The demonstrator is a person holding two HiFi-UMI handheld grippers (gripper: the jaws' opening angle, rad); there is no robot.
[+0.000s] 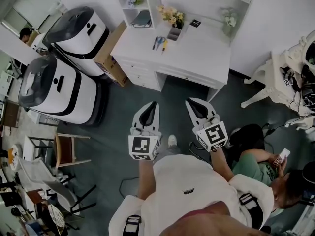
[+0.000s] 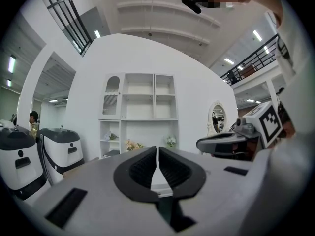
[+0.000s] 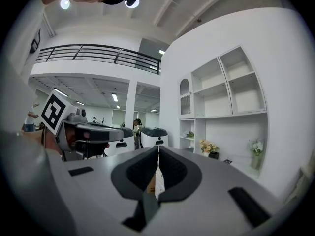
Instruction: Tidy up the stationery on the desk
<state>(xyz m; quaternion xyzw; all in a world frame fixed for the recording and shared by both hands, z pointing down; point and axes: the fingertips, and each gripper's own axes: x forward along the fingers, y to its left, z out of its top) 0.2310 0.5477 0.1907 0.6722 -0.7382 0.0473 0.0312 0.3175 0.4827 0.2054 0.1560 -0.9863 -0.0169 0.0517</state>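
The white desk [image 1: 197, 53] stands at the far side of the floor, well ahead of both grippers. On it lie blue-handled scissors and a yellow pen [image 1: 159, 43], beside a dark pot [image 1: 173, 33] with pale flowers. My left gripper [image 1: 154, 103] and right gripper [image 1: 188, 101] are held side by side over the dark floor, short of the desk. Each is shut with nothing between its jaws. In the left gripper view the left gripper [image 2: 157, 149] points at the shelf unit [image 2: 140, 114], and the right gripper [image 3: 158, 148] also faces the shelves.
Two large white-and-black machines [image 1: 59, 85] stand left of the desk, with a cardboard box [image 1: 110, 58] against it. A wooden chair [image 1: 69, 150] is at the lower left. A seated person in green [image 1: 256, 163] and a white side table [image 1: 278, 80] are at the right.
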